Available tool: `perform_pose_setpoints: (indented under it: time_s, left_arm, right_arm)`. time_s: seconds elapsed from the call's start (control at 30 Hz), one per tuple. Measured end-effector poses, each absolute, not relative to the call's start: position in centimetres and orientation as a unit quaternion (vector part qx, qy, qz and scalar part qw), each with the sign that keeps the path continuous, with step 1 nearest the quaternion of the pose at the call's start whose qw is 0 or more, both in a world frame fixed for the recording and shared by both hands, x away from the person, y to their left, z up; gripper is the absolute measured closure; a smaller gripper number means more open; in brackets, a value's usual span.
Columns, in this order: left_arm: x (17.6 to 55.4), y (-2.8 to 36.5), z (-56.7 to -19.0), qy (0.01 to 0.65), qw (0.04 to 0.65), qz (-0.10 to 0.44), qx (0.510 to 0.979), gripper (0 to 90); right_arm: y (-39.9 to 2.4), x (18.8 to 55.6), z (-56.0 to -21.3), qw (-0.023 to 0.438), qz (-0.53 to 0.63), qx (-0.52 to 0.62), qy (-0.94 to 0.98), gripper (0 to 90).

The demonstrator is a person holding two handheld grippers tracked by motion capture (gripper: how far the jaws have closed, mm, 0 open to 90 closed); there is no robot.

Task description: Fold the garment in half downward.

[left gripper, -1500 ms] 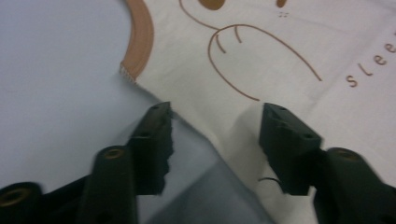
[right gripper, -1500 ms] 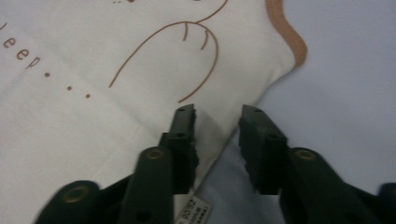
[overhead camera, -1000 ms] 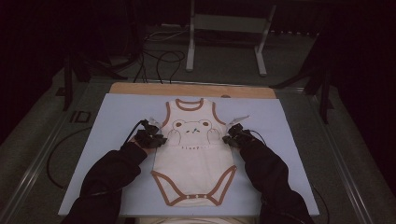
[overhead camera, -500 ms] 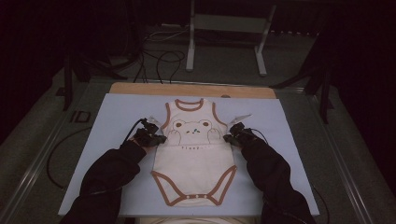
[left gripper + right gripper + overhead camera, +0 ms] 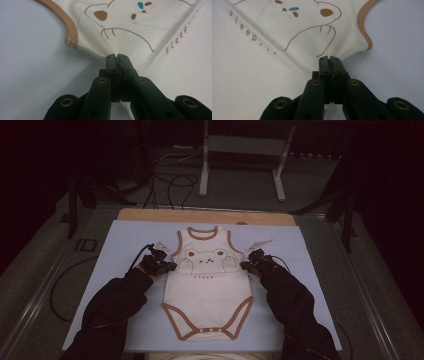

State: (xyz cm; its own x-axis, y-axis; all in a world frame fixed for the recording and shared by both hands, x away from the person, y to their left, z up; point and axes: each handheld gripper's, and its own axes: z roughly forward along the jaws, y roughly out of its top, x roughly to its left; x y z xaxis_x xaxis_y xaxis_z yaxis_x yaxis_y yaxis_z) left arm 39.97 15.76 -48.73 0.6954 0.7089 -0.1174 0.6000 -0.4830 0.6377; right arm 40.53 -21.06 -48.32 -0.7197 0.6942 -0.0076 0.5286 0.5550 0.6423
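A cream baby bodysuit (image 5: 207, 285) with brown trim and a bear print lies flat on a pale blue mat (image 5: 120, 245), neck end away from me. My left gripper (image 5: 170, 266) is at its left side seam just below the armhole. In the left gripper view the left gripper (image 5: 117, 55) is shut on that edge of the bodysuit (image 5: 155, 30), and the cloth puckers toward the tips. My right gripper (image 5: 245, 266) mirrors it at the right seam. There the right gripper (image 5: 329, 58) is shut on a pinch of the bodysuit (image 5: 262, 62) under the other armhole.
The mat rests on a wooden board (image 5: 200, 215) whose far edge shows. Beyond it stand a metal stand (image 5: 240, 150) and loose cables (image 5: 170, 185) on the dark floor. Bare mat lies to either side of the garment.
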Motion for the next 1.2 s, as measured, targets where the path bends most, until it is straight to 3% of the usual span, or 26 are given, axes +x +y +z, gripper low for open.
perform_pose_setpoints:
  time_s: [0.47, 1.2]
  left_arm:
    - [39.3, 15.9, -47.2, 0.363, 0.346, 0.080, 0.862, 89.2]
    - [34.9, 16.1, -46.1, 0.317, 0.349, 0.069, 0.879, 89.1]
  right_arm:
    - [-21.3, 39.4, -46.8, 0.140, 0.327, 0.342, 0.870, 90.0]
    - [-21.9, 33.5, -45.3, 0.139, 0.356, 0.309, 0.871, 90.0]
